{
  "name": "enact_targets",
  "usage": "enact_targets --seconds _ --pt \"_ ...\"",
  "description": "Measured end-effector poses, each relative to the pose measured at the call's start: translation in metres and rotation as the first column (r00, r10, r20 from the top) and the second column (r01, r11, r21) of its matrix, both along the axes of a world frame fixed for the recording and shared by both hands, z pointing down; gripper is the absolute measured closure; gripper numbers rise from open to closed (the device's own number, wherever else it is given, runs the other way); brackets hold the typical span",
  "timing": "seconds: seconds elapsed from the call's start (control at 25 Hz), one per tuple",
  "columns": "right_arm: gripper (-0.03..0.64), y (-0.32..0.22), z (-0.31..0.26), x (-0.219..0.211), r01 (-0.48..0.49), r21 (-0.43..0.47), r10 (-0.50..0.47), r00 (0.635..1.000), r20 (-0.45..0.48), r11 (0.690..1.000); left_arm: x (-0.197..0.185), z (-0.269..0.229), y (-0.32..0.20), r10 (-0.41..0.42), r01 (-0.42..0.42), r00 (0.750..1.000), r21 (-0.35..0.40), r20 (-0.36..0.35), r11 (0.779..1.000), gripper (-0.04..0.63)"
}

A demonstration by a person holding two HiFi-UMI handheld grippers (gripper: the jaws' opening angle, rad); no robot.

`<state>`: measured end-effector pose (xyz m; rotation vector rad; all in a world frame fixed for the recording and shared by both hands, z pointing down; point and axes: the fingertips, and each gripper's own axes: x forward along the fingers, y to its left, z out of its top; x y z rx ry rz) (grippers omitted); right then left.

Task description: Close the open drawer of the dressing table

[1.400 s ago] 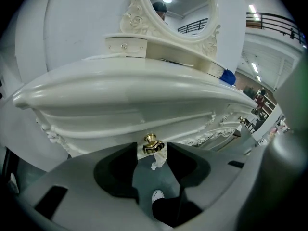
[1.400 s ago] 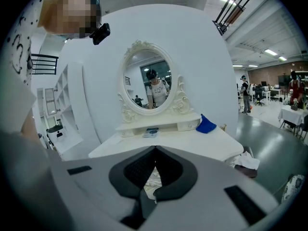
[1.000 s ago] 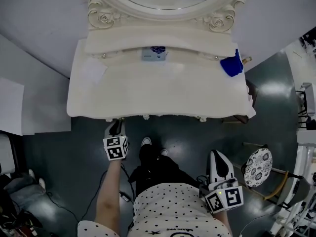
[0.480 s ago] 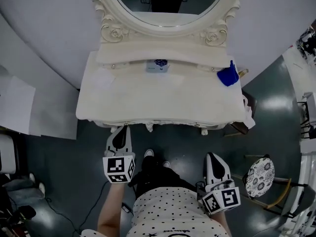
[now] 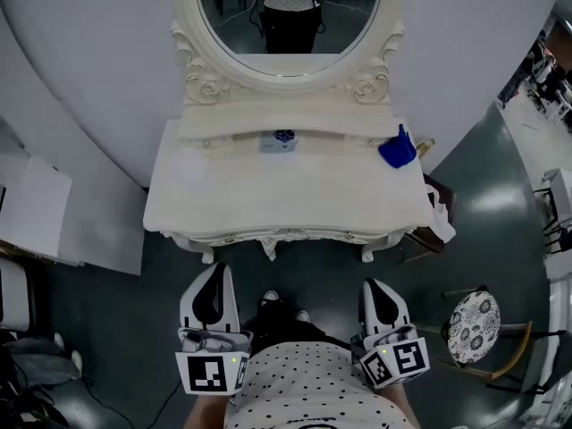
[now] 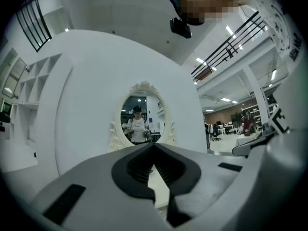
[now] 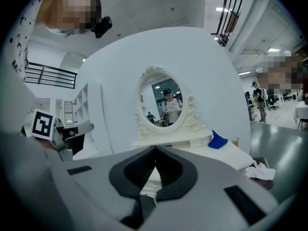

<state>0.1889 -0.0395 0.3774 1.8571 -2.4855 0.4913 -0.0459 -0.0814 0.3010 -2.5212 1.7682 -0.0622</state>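
Observation:
The white dressing table (image 5: 286,190) stands under an oval mirror (image 5: 288,16). Its drawer fronts (image 5: 286,234) lie flush along the front edge, and none stands out. My left gripper (image 5: 217,270) is shut and empty. It is held level by the person's body, well clear of the table front. My right gripper (image 5: 376,285) is beside it, also shut with nothing in it. In the left gripper view the left gripper (image 6: 154,144) points at the mirror (image 6: 140,119). In the right gripper view the right gripper (image 7: 155,148) faces the table (image 7: 231,153).
A blue cloth (image 5: 396,150) and a small box (image 5: 280,140) lie at the back of the tabletop. A white rag (image 5: 440,222) hangs at the table's right corner. A patterned stool (image 5: 471,324) stands to the right, and white panels (image 5: 36,213) lean at the left.
My left gripper has drawn back from the table's front edge and risen toward the body. The right gripper rose slightly. The head view has lifted, so more of the mirror shows.

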Motion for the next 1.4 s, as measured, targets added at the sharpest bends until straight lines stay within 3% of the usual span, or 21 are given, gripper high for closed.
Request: enact_targets --seconds 0.16,0.36,1.4 --pt "0.609 0.005 -0.010 -0.008 0.019 0.036 -0.019 1.000 0.001 0.999 0.006 -0.004 0.027 0.019 -0.019 0.999 0.021 -0.032 1.000 0.586" --pt "0.609 0.009 -0.017 -0.022 0.052 0.065 -0.051 0.999 -0.008 0.997 0.014 0.023 0.043 0.057 -0.061 0.996 -0.057 -0.069 0.996 0.586" --pt "0.609 0.028 -0.016 -0.026 0.068 0.056 -0.066 0.997 -0.031 0.996 0.012 0.020 0.058 0.055 -0.057 0.996 -0.028 -0.072 0.998 0.586"
